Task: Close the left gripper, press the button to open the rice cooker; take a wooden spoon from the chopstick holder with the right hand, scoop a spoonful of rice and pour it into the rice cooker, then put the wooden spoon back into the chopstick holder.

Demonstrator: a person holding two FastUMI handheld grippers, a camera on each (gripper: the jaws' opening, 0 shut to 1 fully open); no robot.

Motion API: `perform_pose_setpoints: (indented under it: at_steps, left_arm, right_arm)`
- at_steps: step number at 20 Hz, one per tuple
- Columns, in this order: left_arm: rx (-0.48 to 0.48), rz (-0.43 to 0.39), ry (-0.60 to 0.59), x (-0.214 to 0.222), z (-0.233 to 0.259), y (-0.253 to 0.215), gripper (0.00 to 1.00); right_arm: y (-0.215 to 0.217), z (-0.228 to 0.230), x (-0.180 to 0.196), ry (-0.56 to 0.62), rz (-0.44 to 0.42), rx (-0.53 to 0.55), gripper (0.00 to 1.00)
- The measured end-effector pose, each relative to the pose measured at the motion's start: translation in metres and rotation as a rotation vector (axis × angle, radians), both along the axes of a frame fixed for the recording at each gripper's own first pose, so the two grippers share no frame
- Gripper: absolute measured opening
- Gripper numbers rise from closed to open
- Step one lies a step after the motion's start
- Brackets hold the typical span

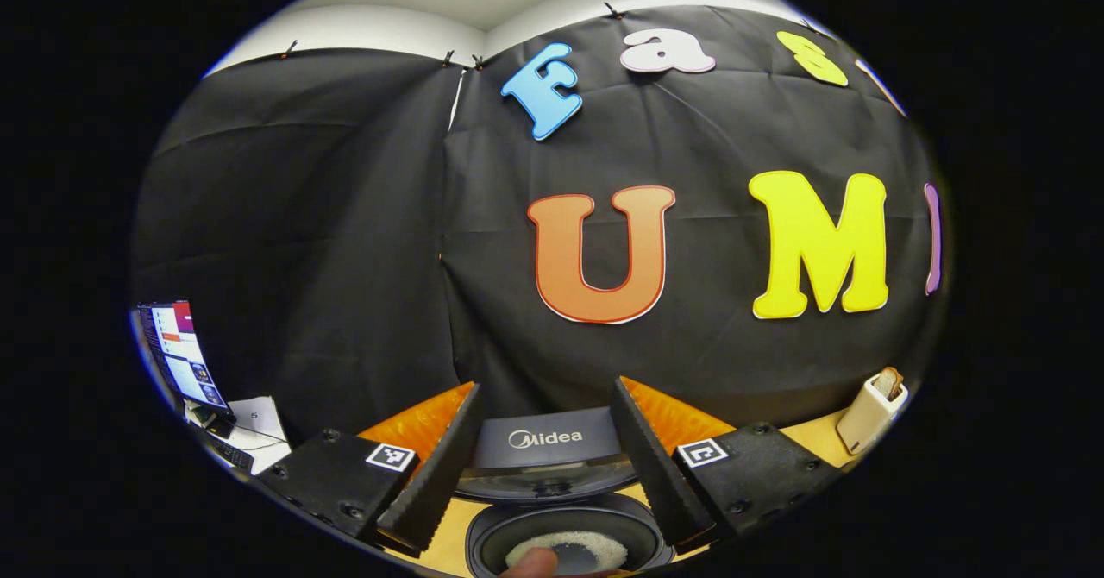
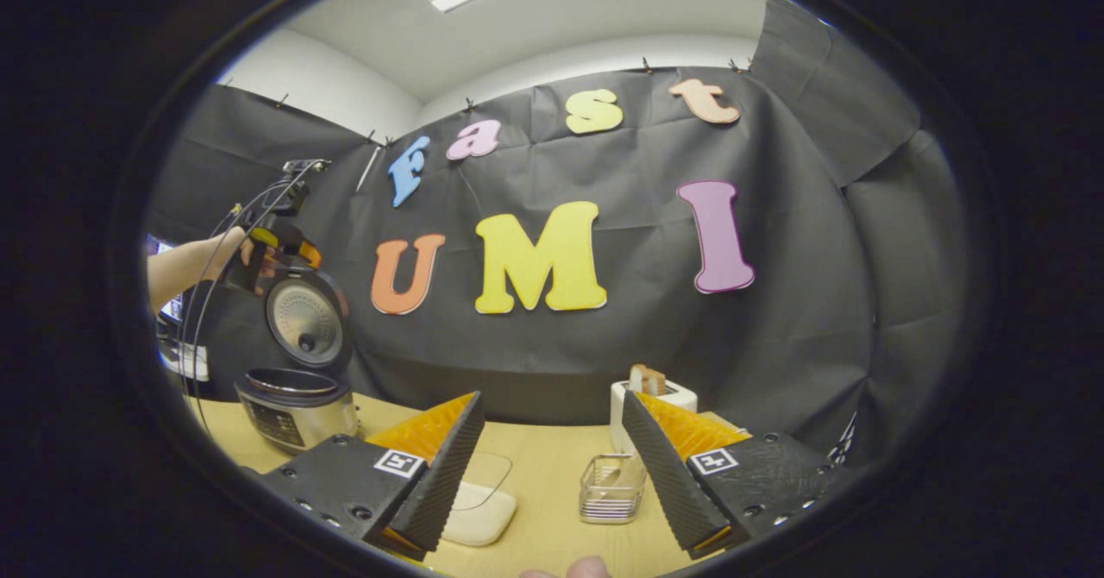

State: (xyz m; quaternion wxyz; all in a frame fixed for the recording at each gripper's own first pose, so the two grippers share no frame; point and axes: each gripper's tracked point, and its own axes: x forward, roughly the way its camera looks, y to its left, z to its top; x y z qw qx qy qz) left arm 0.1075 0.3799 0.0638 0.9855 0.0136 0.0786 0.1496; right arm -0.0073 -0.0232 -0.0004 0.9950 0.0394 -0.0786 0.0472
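Rice cooker (image 2: 297,362) lid open, rice inside. Both hand-held grippers, left (image 1: 545,474) and right (image 2: 552,483), jaws apart, empty. Risk: right misjudging chopstick holder (image 2: 611,487), tipping it.

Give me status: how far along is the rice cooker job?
Done: the rice cooker stands with its lid up, and rice lies in the pot in the left gripper view. In hand: nothing; the left gripper and the right gripper are both open and empty. The chopstick holder shows a wooden spoon top, so the spoon looks returned. Left: apparently nothing.
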Motion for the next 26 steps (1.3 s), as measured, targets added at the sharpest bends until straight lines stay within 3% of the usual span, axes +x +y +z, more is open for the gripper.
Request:
perform_pose_setpoints:
  at_steps: [9, 11, 12, 19, 23, 26]
  left_arm:
    - [0.014, -0.025, 0.004, -0.052, -0.022, -0.026, 0.95]
    - [0.008, -0.031, 0.006, -0.065, -0.031, -0.033, 0.95]
    - [0.012, -0.035, 0.014, -0.072, -0.038, -0.037, 0.95]
    - [0.061, -0.043, 0.028, -0.12, -0.089, -0.06, 0.95]
    - [-0.021, -0.02, -0.012, -0.134, -0.11, -0.067, 0.95]
    - [-0.067, -0.004, -0.018, -0.14, -0.125, -0.072, 0.95]
  right_arm:
    - [-0.005, 0.01, -0.019, -0.061, -0.021, 0.01, 0.92]
    - [-0.004, 0.011, -0.022, -0.063, -0.018, 0.01, 0.95]
    - [-0.003, 0.011, -0.024, -0.064, -0.017, 0.012, 0.92]
    - [-0.009, 0.018, -0.039, -0.087, -0.044, 0.024, 0.95]
    - [-0.011, 0.021, -0.047, -0.099, -0.055, 0.047, 0.92]
    - [-0.016, 0.02, -0.05, -0.1, -0.067, 0.052, 0.95]
